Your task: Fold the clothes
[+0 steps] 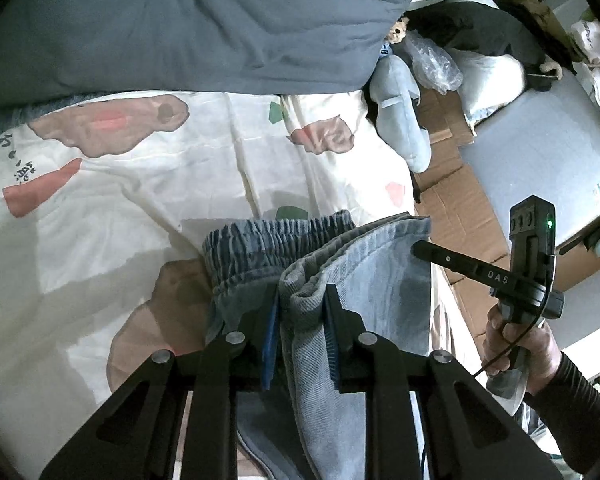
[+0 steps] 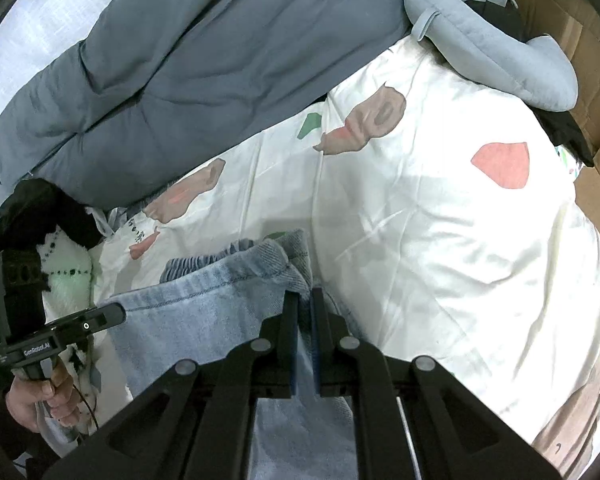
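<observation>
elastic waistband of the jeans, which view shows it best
Left wrist view: the gathered waistband spans the frame centre, ribs clear, just beyond the left tongs. The right wrist view shows only a short stretch behind a folded denim edge.

Both cameras ride just behind their own fingers and look forward and steeply down onto the bed. The left wrist view sits close over the jeans, with the cardboard on the floor at its right edge. The right wrist view looks from the opposite side. Both share the jeans, the printed sheet, the grey duvet and each other's handle.
</observation>
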{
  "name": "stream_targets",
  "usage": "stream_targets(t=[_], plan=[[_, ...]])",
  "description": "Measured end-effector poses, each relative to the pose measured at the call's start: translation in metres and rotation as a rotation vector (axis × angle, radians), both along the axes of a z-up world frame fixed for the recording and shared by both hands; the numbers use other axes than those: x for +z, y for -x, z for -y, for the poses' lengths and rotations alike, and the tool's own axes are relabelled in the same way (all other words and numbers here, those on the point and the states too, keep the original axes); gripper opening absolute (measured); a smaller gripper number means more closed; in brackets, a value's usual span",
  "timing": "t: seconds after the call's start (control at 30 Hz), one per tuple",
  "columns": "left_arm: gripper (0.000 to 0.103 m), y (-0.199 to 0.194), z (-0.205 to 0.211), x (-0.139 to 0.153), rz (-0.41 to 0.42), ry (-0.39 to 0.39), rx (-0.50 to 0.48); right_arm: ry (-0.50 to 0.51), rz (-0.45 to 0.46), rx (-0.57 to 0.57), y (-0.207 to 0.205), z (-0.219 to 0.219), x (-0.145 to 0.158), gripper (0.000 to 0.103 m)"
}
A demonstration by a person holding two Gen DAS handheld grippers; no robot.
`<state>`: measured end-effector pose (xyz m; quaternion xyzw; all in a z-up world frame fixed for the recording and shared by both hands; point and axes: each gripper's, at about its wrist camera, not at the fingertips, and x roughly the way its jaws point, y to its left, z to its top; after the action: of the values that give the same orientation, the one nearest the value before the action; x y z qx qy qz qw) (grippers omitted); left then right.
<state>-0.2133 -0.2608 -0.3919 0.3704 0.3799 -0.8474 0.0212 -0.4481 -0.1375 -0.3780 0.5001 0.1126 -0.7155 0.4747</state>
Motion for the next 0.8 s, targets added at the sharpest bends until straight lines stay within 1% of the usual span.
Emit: stream_targets(t=[0.27, 0.67, 0.8], plan=[[0.02, 0.02, 0.008, -0.001, 0.016, 0.013, 0.001, -0.014, -0.02, -0.023, 0.009, 0.007, 0.001, 0.005], [0.02, 0.036, 0.011, -0.003, 0.025, 0.033, 0.001, -0.04, -0.034, -0.066, 0.017, 0.013, -0.005, 0.005], [0.02, 0.041, 0.014, -0.013, 0.05, 0.036, 0.007, -0.054, -0.039, -0.081, 0.02, 0.017, -0.008, 0.005]])
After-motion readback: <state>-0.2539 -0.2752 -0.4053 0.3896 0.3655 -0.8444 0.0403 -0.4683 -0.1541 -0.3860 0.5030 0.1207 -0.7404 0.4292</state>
